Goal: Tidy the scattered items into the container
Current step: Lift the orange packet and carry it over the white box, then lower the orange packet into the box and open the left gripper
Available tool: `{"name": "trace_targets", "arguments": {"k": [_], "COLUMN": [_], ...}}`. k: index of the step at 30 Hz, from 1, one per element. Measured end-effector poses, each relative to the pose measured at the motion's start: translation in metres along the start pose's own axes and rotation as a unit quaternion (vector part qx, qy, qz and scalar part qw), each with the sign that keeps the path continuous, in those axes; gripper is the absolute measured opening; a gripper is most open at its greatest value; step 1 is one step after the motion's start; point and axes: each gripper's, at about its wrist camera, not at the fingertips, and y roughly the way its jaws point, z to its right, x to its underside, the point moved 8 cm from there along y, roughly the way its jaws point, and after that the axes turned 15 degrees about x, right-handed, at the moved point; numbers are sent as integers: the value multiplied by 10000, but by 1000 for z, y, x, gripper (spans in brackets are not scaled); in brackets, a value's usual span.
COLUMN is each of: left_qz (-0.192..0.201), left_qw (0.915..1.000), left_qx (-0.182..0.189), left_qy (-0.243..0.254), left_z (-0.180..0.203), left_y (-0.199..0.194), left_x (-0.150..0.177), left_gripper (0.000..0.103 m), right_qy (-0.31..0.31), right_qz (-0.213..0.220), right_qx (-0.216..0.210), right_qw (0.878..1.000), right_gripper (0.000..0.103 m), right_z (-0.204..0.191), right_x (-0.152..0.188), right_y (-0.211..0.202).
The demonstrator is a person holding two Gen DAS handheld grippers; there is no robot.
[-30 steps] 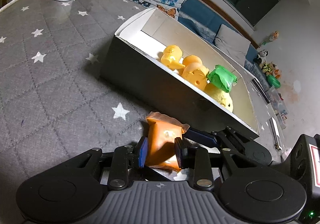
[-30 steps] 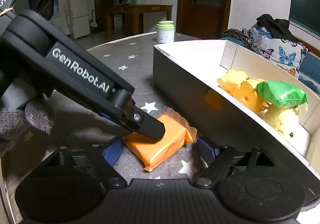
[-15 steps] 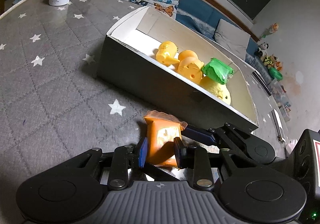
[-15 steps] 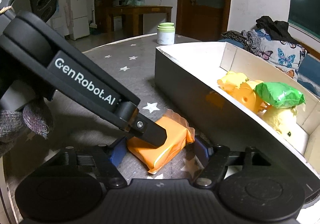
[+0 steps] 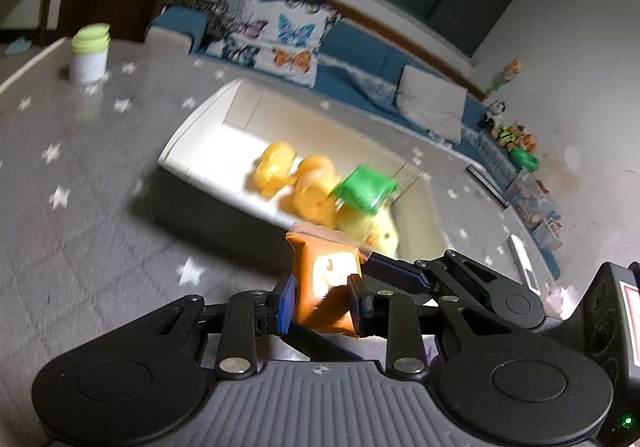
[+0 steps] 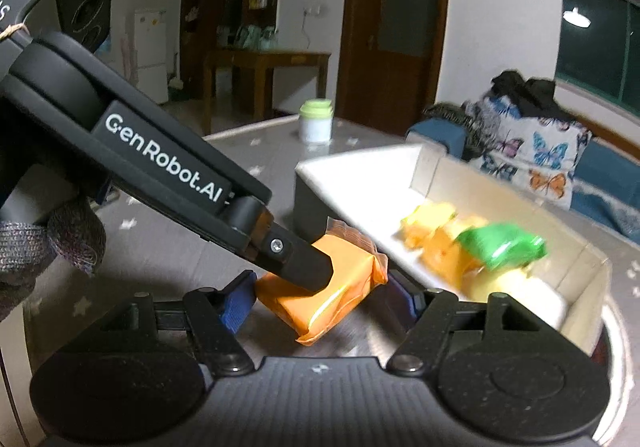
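Observation:
My left gripper (image 5: 320, 303) is shut on an orange packet (image 5: 324, 279) and holds it upright in the air, just before the near wall of the white box (image 5: 200, 135). Inside the box lie yellow duck toys (image 5: 276, 171), a green packet (image 5: 364, 189) and a yellow plush (image 5: 372, 227). In the right wrist view the orange packet (image 6: 340, 287) hangs between the wide-apart fingers of my right gripper (image 6: 320, 299), which is open. The left gripper's finger (image 6: 296, 263) crosses over the packet. The box (image 6: 360, 167) stands just behind it.
A white jar with a green lid (image 5: 90, 55) stands at the far corner of the grey star-patterned table (image 5: 80, 207). A gloved hand (image 6: 48, 247) holds the left gripper. Beyond the table is a blue sofa with butterfly cushions (image 5: 288, 35).
The left gripper has lifted the orange packet off the table and up toward the box's near wall. Both cameras have risen; the views are blurred by motion.

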Motion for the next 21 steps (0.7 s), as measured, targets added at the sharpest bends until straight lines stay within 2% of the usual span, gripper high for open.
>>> {"name": "trace_targets", "arguments": {"k": [8, 16, 21], "left_qz": [175, 155, 190], "left_qw": [9997, 9995, 9984], "left_qx": [189, 203, 345], "left_qy": [8, -167, -400], "left_z": [3, -12, -29], "left_y": [18, 39, 54], "left_x": [-43, -68, -84], "left_gripper": [29, 29, 29], "right_qy": [-89, -136, -150], "right_qz": [192, 31, -92], "right_qx": [277, 321, 306], "right_qw": [9994, 9994, 9994], "right_gripper": [70, 70, 70], "right_z": [27, 45, 54], "right_x": [-33, -47, -53], "right_y": [8, 37, 60]}}
